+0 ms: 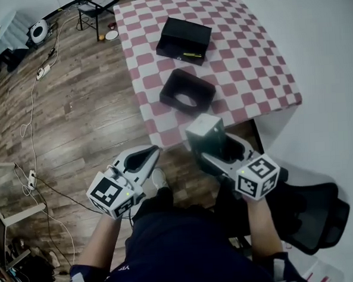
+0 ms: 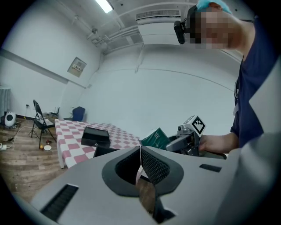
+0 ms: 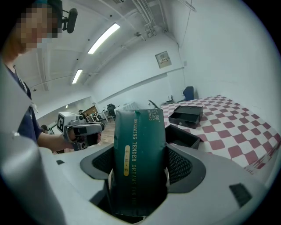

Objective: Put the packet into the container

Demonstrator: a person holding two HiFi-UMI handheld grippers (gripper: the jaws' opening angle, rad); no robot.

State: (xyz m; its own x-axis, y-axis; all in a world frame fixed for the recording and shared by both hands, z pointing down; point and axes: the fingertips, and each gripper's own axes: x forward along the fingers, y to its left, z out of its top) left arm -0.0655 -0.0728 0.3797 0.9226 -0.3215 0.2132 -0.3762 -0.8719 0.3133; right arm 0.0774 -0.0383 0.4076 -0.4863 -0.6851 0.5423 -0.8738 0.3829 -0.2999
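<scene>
two black containers sit on the checkered table (image 1: 249,61) in the head view: an open tray (image 1: 187,92) near the front edge and a box (image 1: 184,38) farther back. the right gripper (image 1: 216,151) carries the packet (image 1: 204,128) at that front edge, so the open tray lies straight ahead of it, and we judge the right hand the nearer one. the left gripper (image 1: 148,156) hangs beside it over the floor (image 1: 73,114). in the left gripper view, its jaws meet with nothing between them. in the right gripper view, the jaws clamp the dark green packet upright, its long axis running out along them, with the open tray ahead and slightly right.
</scene>
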